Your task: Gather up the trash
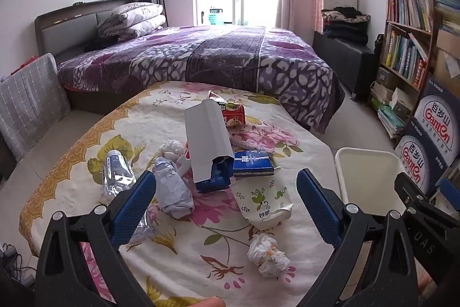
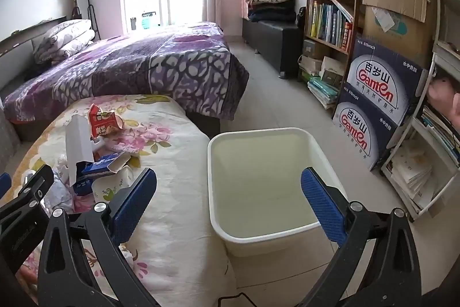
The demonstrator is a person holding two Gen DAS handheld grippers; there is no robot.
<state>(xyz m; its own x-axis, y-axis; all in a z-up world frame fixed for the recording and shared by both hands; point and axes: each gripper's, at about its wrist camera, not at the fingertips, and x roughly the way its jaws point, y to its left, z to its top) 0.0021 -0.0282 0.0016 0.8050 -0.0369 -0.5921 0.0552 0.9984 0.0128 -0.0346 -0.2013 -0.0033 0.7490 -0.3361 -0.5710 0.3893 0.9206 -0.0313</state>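
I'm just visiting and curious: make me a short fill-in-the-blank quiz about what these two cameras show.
1. The white bin holds ____ so far.
2. Both the left gripper and the right gripper have their jaws ____.
3. The clear plastic bottle lies on its ____.
4. The bed has a ____ patterned cover.

Missing words: nothing; open; side; purple

Mixed trash (image 1: 212,163) heaped beside white bin (image 2: 218,183)

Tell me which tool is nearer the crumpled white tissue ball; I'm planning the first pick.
Left. The left tool hovers open above the crumpled white tissue ball; the right tool hangs over the white plastic bin.
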